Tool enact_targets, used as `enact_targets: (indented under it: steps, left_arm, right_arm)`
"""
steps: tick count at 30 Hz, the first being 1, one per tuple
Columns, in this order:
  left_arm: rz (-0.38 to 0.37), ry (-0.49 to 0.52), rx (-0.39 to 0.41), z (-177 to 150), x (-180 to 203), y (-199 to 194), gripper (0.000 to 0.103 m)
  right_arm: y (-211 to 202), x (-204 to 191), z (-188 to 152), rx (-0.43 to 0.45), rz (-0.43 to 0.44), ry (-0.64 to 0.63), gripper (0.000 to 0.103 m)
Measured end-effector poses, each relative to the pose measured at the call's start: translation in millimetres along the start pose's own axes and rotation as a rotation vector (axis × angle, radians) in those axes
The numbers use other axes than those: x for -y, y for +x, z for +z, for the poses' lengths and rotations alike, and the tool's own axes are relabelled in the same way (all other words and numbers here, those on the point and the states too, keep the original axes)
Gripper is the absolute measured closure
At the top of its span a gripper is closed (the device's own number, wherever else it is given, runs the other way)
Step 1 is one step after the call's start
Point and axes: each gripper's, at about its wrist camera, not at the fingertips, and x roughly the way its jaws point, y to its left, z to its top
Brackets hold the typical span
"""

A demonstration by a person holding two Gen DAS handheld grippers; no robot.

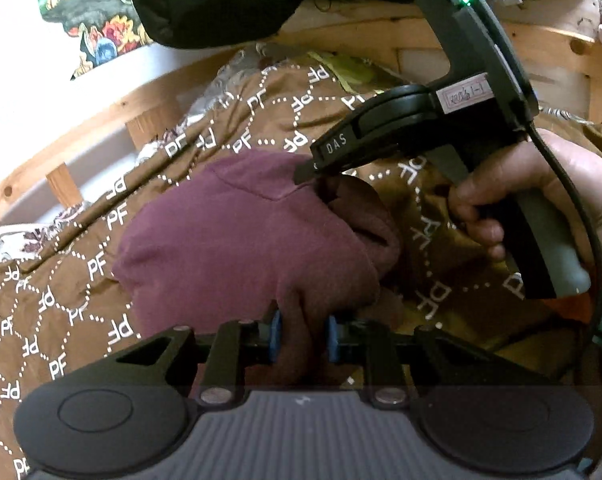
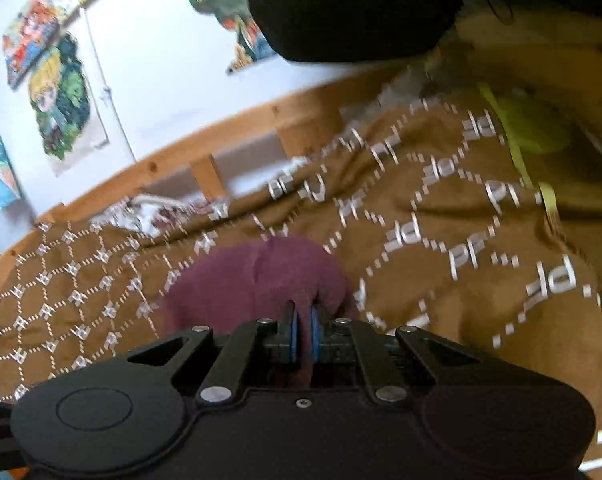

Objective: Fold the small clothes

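Maroon cloth, one small garment (image 1: 237, 240), lies bunched on a brown quilt (image 1: 61, 288) printed with white "PF" letters and dotted diamonds. From the left wrist view, going left to right: a wooden bed rail (image 1: 101, 108) curves behind the quilt, the garment sits in the middle, and the person's right hand (image 1: 541, 200) grips the handle of the second tool at the far side. Two grippers are at work. The left gripper (image 1: 303, 338) has its two blue-padded fingers (image 1: 276, 336) pinched on a fold of the near edge of the garment. The right gripper (image 2: 301, 334) bites the far edge; in its own view its blue pads sit almost together with maroon fabric squeezed between them. On the wall (image 2: 161, 80) at the left of that blurred view hang several colourful cartoon pictures (image 2: 59, 100). One yellow-green strap (image 2: 517, 152) lies on the quilt at the right.
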Motion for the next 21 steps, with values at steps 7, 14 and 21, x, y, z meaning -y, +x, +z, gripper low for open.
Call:
enact_targets:
  steps: [7, 14, 21]
  left_arm:
    - [-0.036, -0.033, 0.038, -2.9, -4.8, -20.1, 0.039]
    - [-0.035, -0.197, 0.077, -8.5, -33.9, -40.9, 0.013]
    - [0.032, -0.478, 0.086, -19.9, -86.6, -45.9, 0.001]
  right_arm:
    - [10.0, 6.0, -13.5, -0.029, -0.028, 0.002, 0.097]
    - [7.9, 7.9, -15.1, -0.031, -0.045, 0.017, 0.082]
    - [-10.5, 12.6, -13.8, -0.017, -0.093, 0.050, 0.043]
